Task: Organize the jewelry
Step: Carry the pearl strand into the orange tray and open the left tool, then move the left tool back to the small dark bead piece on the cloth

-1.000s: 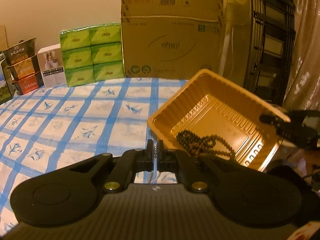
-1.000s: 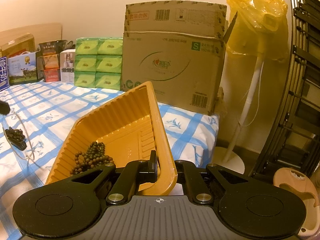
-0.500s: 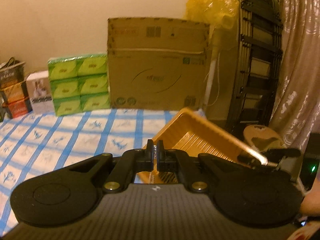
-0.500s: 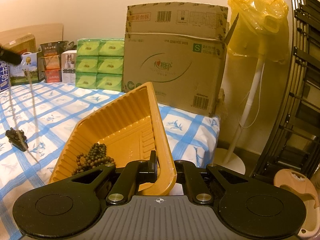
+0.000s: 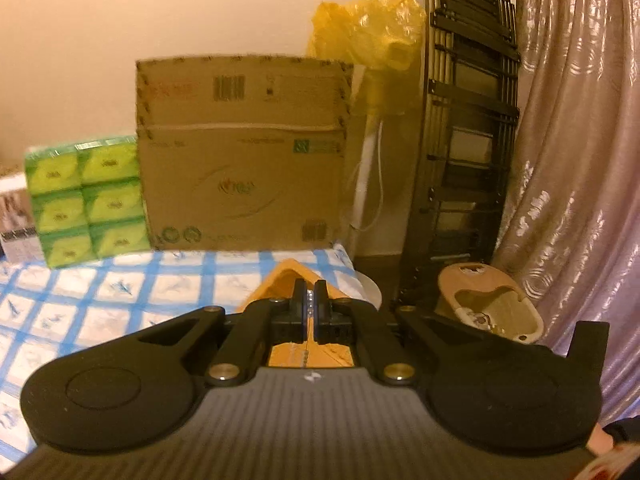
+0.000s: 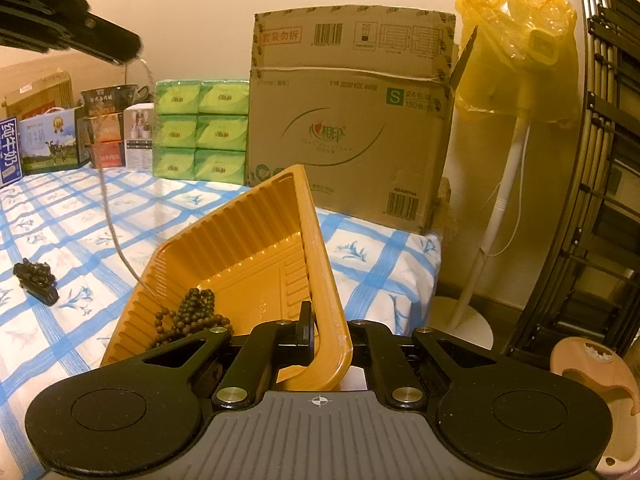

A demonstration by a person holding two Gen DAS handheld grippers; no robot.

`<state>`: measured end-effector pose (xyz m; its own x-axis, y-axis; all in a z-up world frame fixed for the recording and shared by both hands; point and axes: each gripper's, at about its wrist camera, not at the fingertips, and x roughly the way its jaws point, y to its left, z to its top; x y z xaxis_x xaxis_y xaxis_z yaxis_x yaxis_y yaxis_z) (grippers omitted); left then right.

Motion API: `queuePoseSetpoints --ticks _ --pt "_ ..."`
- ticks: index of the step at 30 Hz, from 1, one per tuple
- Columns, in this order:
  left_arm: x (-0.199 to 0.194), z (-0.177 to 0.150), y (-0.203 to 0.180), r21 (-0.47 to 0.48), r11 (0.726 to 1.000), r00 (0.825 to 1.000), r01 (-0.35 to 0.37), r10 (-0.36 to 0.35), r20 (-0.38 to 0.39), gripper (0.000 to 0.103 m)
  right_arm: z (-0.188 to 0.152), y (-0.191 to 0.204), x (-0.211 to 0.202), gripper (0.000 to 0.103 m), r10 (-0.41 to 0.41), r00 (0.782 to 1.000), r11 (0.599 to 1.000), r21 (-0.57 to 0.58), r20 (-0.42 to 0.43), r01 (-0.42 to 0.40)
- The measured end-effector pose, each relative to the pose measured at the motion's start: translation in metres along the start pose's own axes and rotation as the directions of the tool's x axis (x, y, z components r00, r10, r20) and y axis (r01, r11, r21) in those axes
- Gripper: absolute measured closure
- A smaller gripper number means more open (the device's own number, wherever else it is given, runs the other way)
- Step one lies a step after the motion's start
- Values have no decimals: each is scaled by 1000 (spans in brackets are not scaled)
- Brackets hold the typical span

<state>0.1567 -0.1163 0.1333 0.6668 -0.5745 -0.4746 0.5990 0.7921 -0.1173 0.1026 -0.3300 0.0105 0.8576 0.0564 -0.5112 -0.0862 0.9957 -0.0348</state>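
Observation:
My right gripper (image 6: 320,330) is shut on the near rim of an orange plastic tray (image 6: 240,248) and holds it tilted on the table edge. A dark bead bracelet (image 6: 192,314) lies in the tray. My left gripper (image 5: 309,306) is shut on a thin silver chain (image 5: 308,304). In the right wrist view the left gripper (image 6: 120,50) is high at the upper left. The chain (image 6: 114,232) hangs down from it, its lower end at the tray's left rim. The tray (image 5: 280,276) shows just beyond the left gripper's fingers.
A small dark jewelry piece (image 6: 36,280) lies on the blue checked tablecloth (image 6: 72,216). A big cardboard box (image 6: 348,116), green tissue packs (image 6: 200,132) and small boxes (image 6: 48,140) line the wall. A fan stand (image 6: 500,208) and folded rack (image 6: 600,200) stand beyond the table edge.
My left gripper has risen high with the chain and moved right over the tray; the chain's lower end now reaches the tray rim. The right gripper and tray have stayed put.

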Motion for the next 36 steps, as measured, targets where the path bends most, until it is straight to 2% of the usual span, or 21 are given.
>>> queuePoseSetpoints --ticks 6,11,18,28,30,36 --pt "31 -19 -4 -31 999 996 33 -36 -87 101 0 -1 1 97 1 1000 1000 6 0 -1" --pt "59 -38 -2 -62 997 985 42 -51 -165 101 -2 -2 1 97 2 1000 1000 8 -1 -2" --pt "79 -59 4 -104 994 972 45 -68 -227 101 -2 -3 1 97 3 1000 1000 12 -1 -3" --pt "92 -64 10 -148 988 968 46 -81 -238 101 -3 -3 2 97 2 1000 1000 14 -2 -1" --pt "91 -63 9 -148 988 968 45 -80 -236 98 -3 -3 2 97 2 1000 1000 14 -2 -2" --pt "78 -61 12 -119 993 976 3 -29 -215 96 -3 -4 1 97 1 1000 1000 13 -1 -1"
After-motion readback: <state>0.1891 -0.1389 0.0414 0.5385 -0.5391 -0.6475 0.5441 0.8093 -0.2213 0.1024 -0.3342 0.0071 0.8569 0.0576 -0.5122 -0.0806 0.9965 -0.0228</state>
